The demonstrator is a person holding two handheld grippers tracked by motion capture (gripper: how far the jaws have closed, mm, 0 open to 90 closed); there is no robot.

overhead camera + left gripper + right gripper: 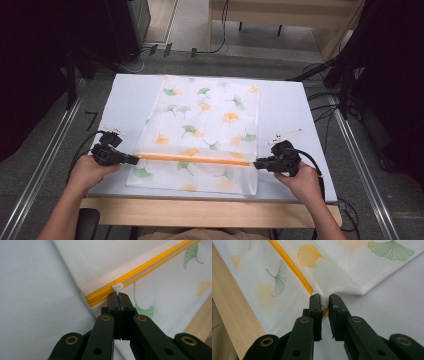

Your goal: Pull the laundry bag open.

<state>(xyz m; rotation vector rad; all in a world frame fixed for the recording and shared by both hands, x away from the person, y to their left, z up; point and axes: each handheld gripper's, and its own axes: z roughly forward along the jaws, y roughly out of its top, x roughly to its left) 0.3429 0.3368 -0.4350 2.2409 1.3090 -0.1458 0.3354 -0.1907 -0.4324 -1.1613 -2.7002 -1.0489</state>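
A white mesh bag [205, 120] printed with green and orange ginkgo leaves lies flat on the pale table [130, 95]. An orange zipper [195, 158] runs across its near part. At the zipper's left end my left gripper [136, 160] is shut on the small white zipper pull [117, 287], which pokes out past the jaw tips [119, 298]. My right gripper [256, 164] pinches the bag's edge at the zipper's right end. In the right gripper view the white fabric [337, 282] bunches between its narrowly parted jaws [324, 301], beside the zipper [292, 267].
The table's wooden front edge [200, 210] runs just behind both hands. Metal rails [45, 160] flank the table on either side. Cables [325, 105] and dark equipment stand on the floor at the back and right.
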